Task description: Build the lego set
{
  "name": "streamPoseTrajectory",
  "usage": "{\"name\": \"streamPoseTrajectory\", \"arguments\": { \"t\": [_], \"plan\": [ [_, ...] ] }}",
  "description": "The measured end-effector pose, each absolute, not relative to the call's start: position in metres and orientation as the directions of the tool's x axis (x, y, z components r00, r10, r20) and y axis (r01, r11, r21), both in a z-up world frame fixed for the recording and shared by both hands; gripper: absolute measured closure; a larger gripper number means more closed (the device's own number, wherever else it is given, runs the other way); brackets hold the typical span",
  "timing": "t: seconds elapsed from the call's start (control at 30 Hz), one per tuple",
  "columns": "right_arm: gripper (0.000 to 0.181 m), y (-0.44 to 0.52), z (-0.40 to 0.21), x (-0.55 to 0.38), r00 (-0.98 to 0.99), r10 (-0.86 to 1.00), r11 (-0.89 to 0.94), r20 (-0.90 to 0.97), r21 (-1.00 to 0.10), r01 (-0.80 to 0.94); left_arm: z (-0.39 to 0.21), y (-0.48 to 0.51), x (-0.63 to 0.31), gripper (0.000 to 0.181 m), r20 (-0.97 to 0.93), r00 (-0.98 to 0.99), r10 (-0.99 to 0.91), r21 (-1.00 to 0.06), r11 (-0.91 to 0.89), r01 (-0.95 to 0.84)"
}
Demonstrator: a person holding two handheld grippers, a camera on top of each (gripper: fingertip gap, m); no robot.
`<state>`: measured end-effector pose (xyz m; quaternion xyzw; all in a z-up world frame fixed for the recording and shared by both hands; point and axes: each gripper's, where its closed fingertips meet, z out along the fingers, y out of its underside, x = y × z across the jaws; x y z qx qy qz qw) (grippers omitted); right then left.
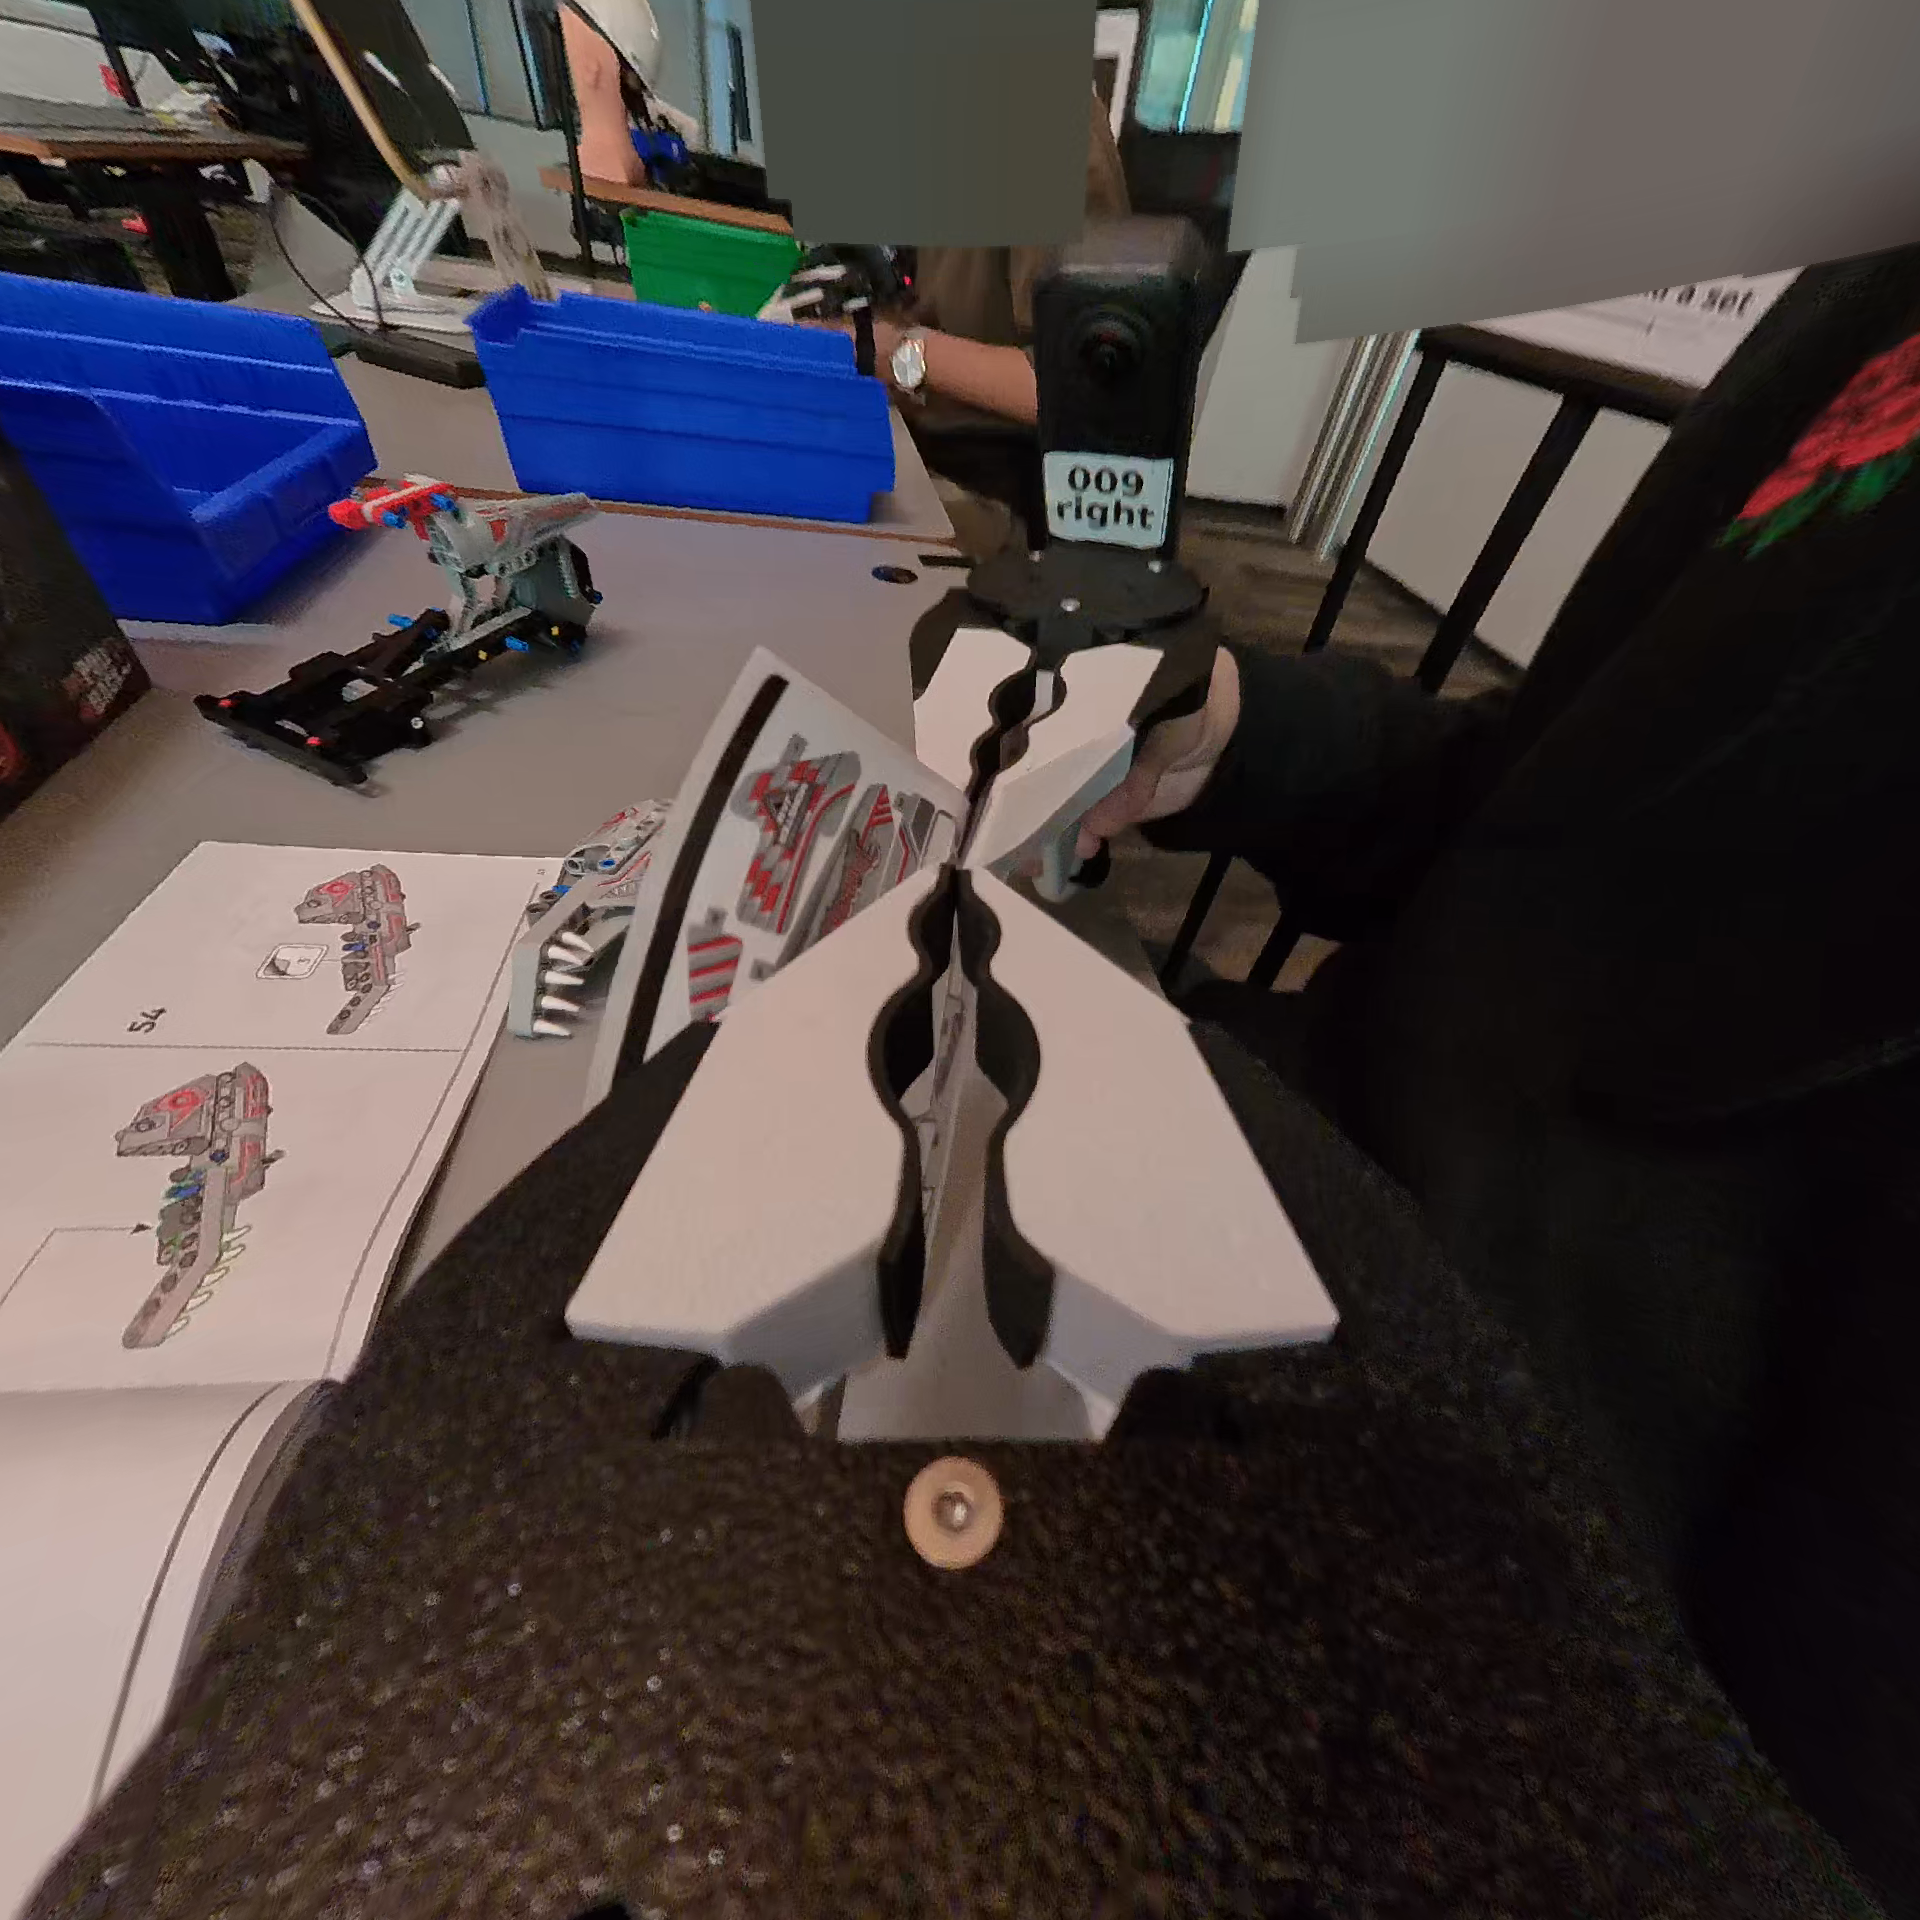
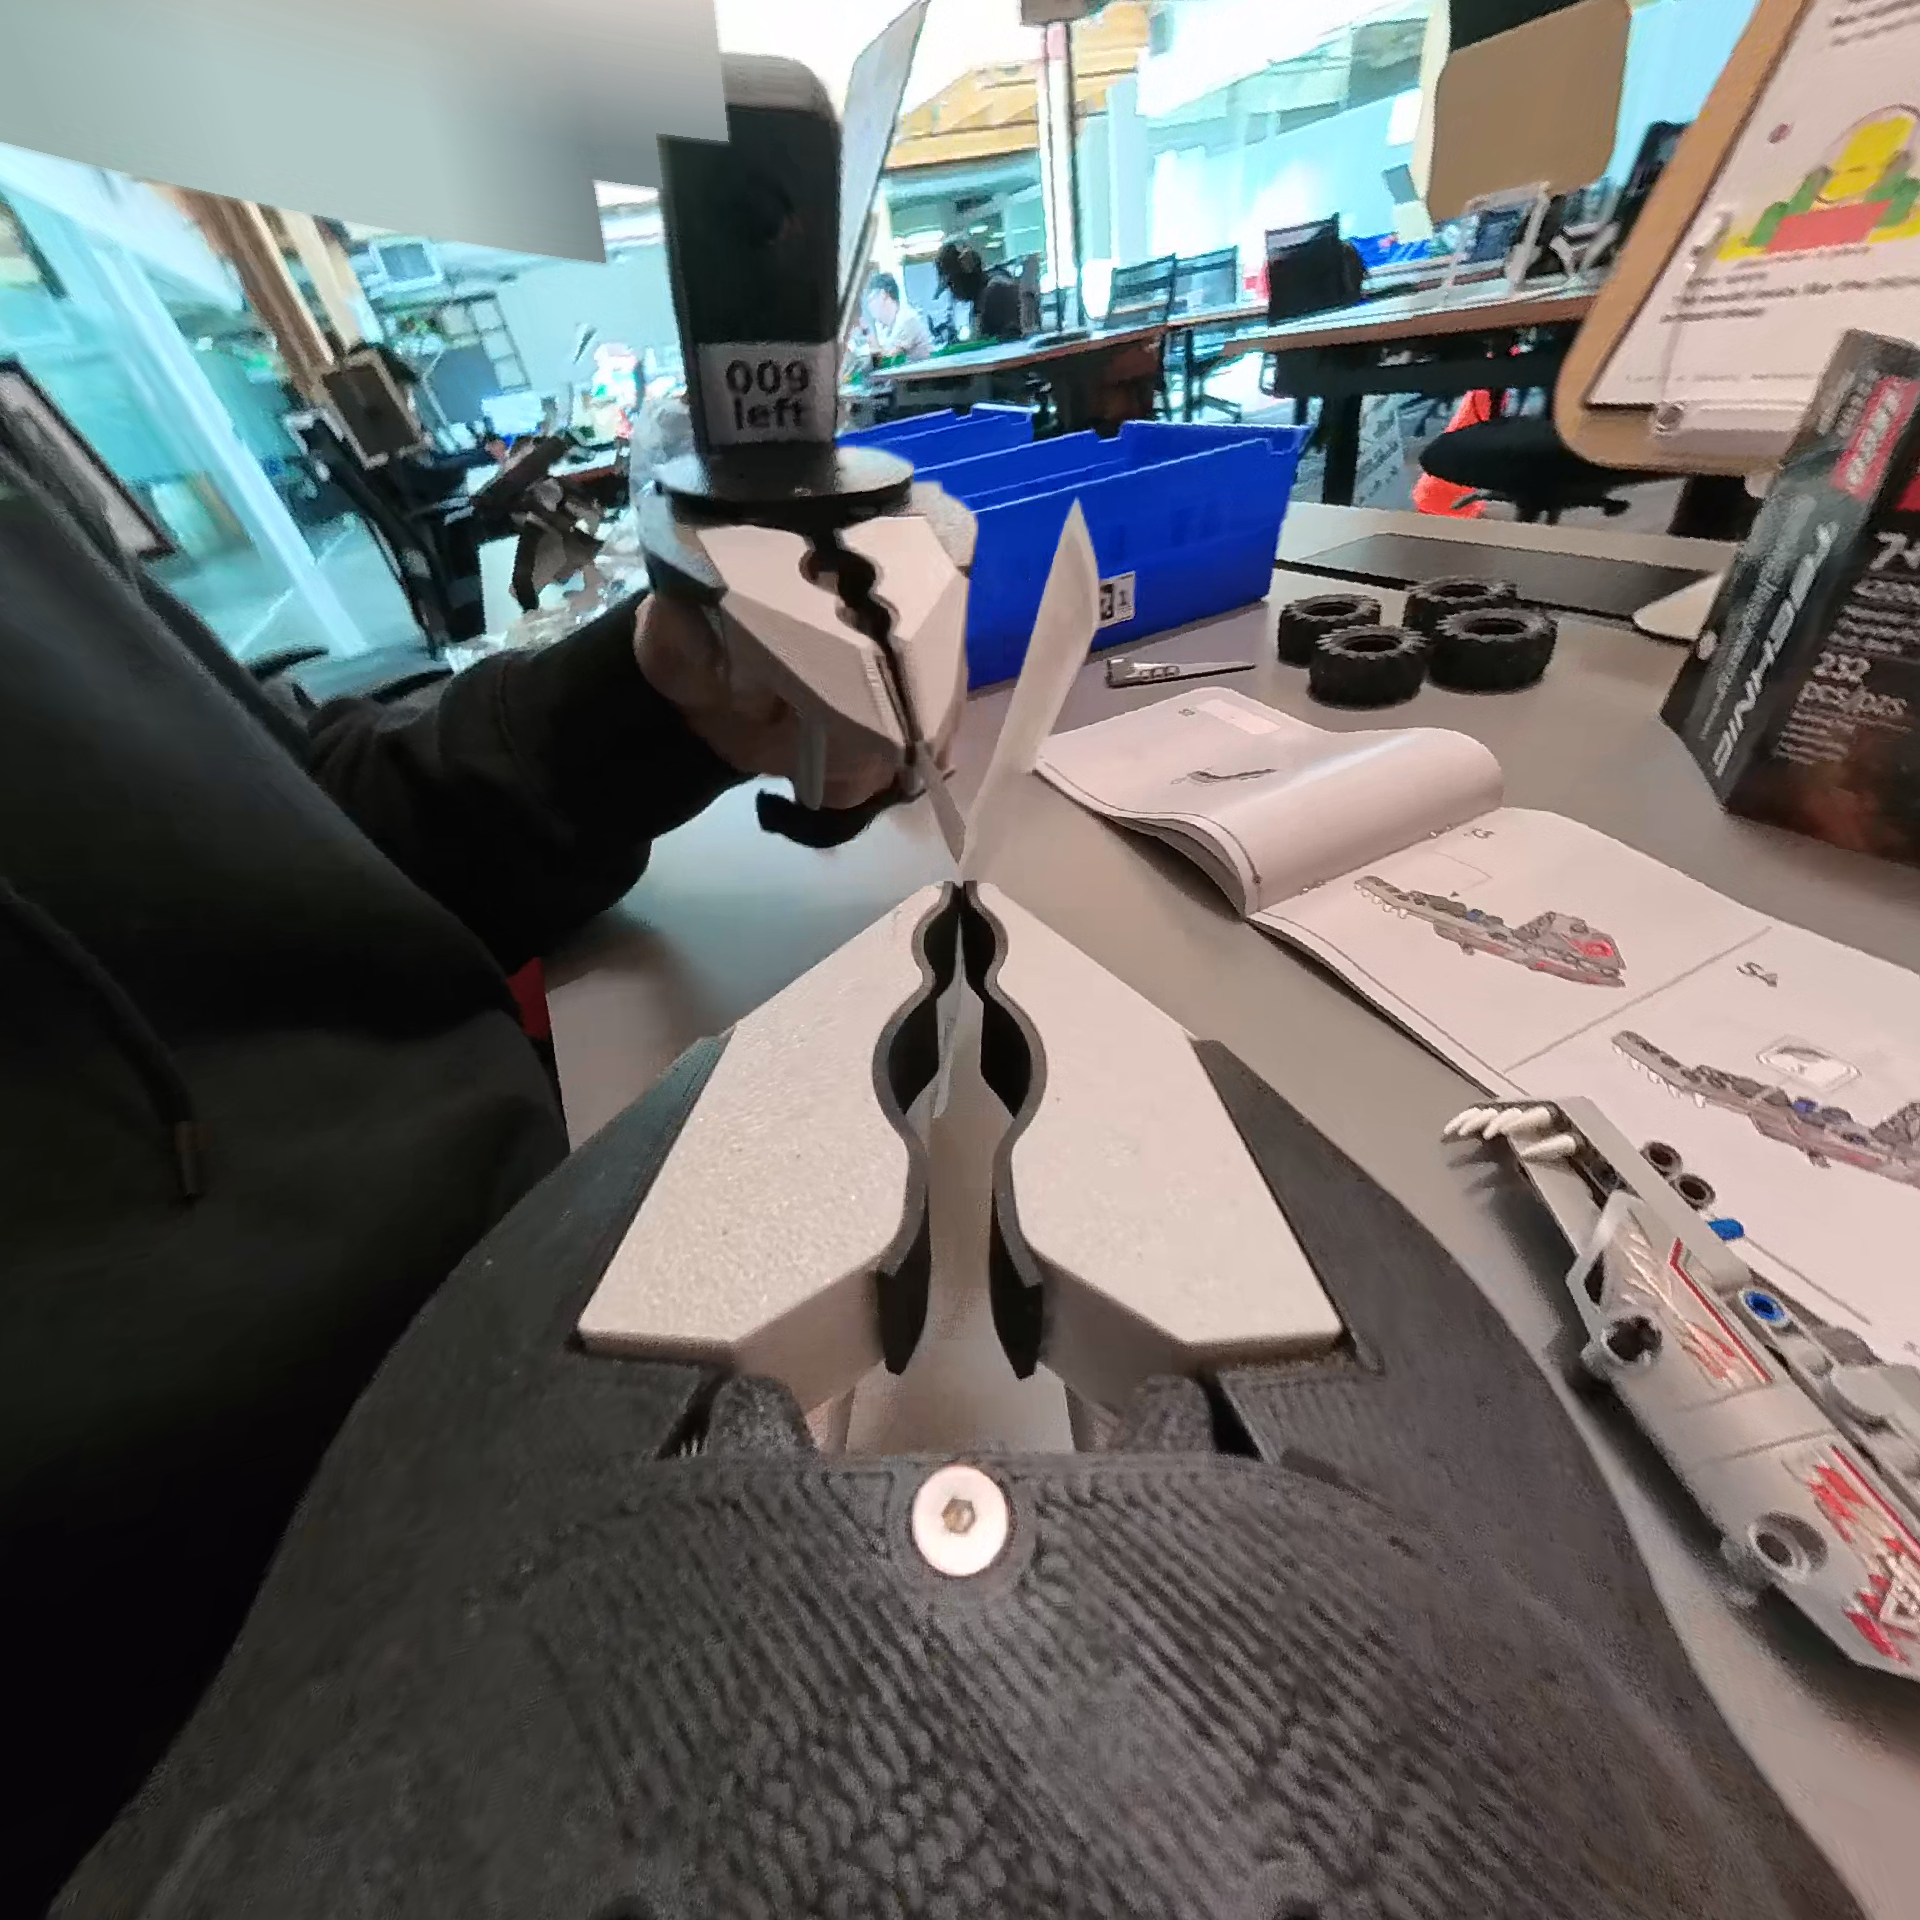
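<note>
A sticker sheet [image 1: 810,852] with red and grey decals is held up over the table edge between both grippers. My left gripper [image 1: 956,883] is shut on one edge of it. My right gripper [image 1: 977,800] faces it and is shut on the opposite edge. In the right wrist view the sheet's white back [image 2: 1049,665] stands up between my right gripper [image 2: 961,894] and my left gripper [image 2: 914,758]. A grey jaw section with white teeth [image 1: 582,935] lies beside the open instruction booklet [image 1: 239,1091]. It also shows in the right wrist view [image 2: 1714,1351]. A black chassis with a grey and red upper part [image 1: 416,644] stands farther back.
Two blue bins [image 1: 686,405] [image 1: 177,447] stand at the back of the grey table. Several black tyres [image 2: 1413,634] and the dark set box [image 2: 1818,623] lie past the booklet [image 2: 1558,956]. A person's sleeved arms and dark-clothed body are close behind the grippers. Less than 4 cm separates the two grippers' tips.
</note>
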<state>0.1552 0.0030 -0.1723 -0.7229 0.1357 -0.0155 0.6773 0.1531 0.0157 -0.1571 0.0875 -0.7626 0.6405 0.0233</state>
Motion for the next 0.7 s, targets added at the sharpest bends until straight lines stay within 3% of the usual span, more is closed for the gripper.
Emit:
{"name": "streamPoseTrajectory", "arguments": {
  "t": [0.27,0.7],
  "plan": [
    [0.181,-0.014,-0.181,0.178,0.880,-0.292,0.057,-0.375,-0.925,-0.376,-0.134,0.041,0.181,0.181,0.292,-0.943,-0.159,-0.956,-0.076,-0.283],
    [0.181,-0.010,-0.124,0.240,0.879,-0.301,0.052,-0.371,-0.926,-0.373,-0.117,0.072,0.193,0.181,0.258,-0.945,-0.199,-0.957,-0.184,-0.222]
  ]
}}
